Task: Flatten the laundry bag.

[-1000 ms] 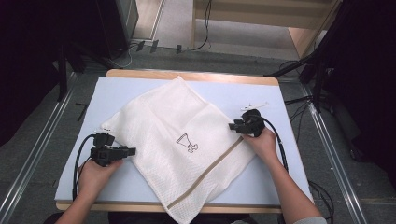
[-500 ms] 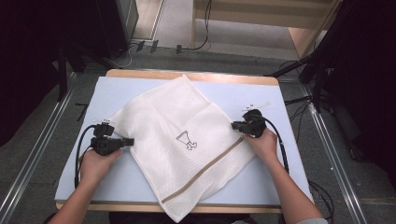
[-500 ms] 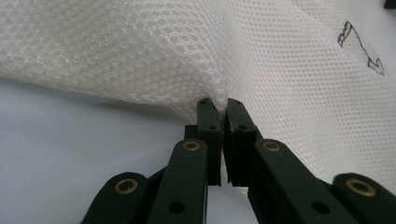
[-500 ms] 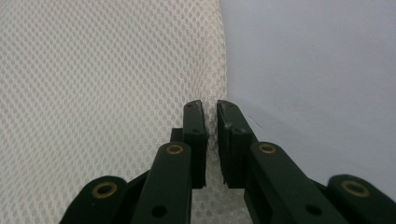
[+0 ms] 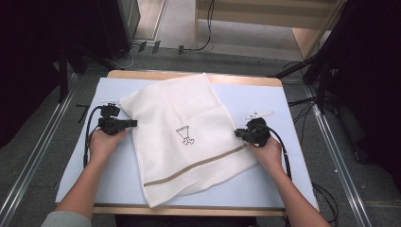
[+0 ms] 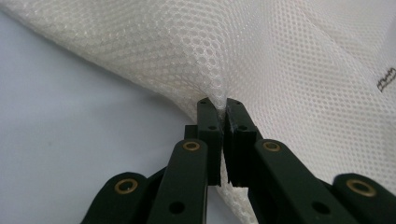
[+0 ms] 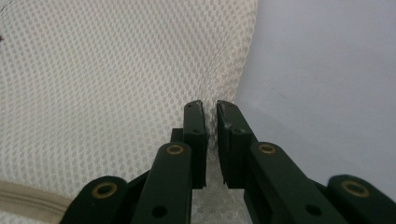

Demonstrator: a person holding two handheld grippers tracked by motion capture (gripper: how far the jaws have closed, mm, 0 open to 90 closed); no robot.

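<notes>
One white mesh bag (image 5: 187,137) lies spread on the blue mat (image 5: 283,109) that covers the counter (image 5: 189,75), turned at a slant with its beige zipper (image 5: 198,164) running across the end nearest the person.

The left gripper (image 5: 132,123) sits at the bag's left edge. In the left gripper view its jaws have just been closing and now stand all but shut, pinching a fold of mesh (image 6: 219,100) that puckers up between them. The right gripper (image 5: 238,134) is at the bag's right edge, just above the zipper's end. Its jaws have also just been closing. A narrow slit is left between them, with the bag's hem (image 7: 211,126) caught in it.

The likely trouble is the grip. Both pinches take only a thin bit of loose, slippery mesh near the jaw tips, so a quick lift or a pull apart could slide an edge free or snag the weave. Uneven pulls would skew the bag on the mat.

Count: one bag, one zipper, one small printed mark (image 5: 185,135), two grippers, one mat.
</notes>
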